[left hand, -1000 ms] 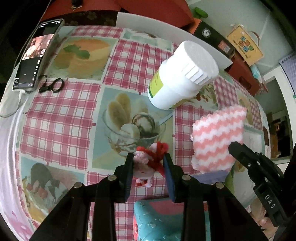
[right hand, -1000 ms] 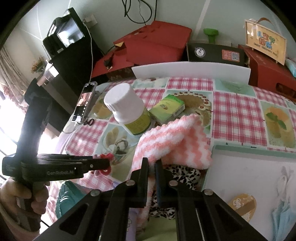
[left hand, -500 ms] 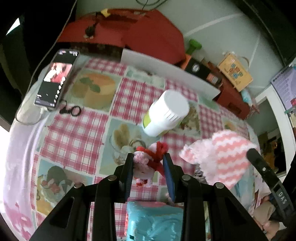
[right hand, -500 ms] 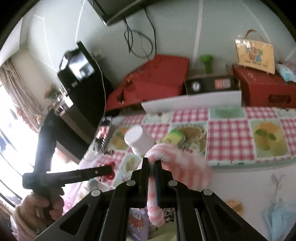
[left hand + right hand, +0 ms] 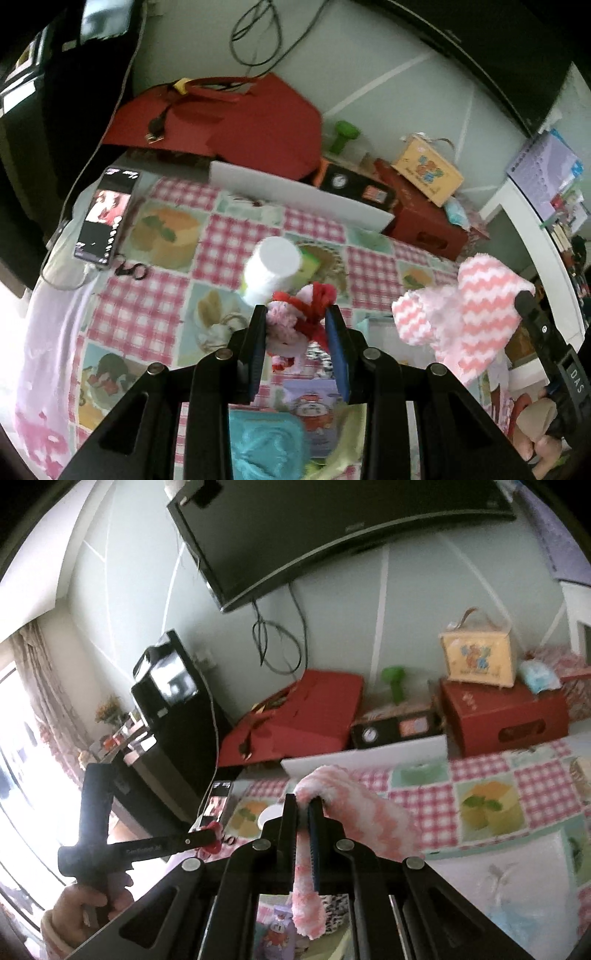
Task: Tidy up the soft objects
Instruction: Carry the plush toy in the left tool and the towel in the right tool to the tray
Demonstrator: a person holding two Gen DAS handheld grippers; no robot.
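Note:
My left gripper (image 5: 297,317) is shut on a small pink plush toy with red trim (image 5: 291,325) and holds it high above the checked table (image 5: 140,317). My right gripper (image 5: 303,805) is shut on a pink-and-white zigzag fluffy cloth (image 5: 354,812), which drapes over and hangs below the jaws. The cloth also shows at the right of the left wrist view (image 5: 469,317), lifted in the air. The left gripper shows at the left of the right wrist view (image 5: 210,840), with the toy's red trim at its tip.
On the table stand a white bottle (image 5: 271,269), a green box (image 5: 310,260), a phone (image 5: 105,218) and a white board (image 5: 295,192). A teal soft item (image 5: 266,443) and a leopard-print cloth (image 5: 332,908) lie below the grippers. Red boxes (image 5: 502,716) sit behind.
Both grippers have risen well above the table with their loads. The views now tilt up toward the wall and the television. The cloth has left the pile.

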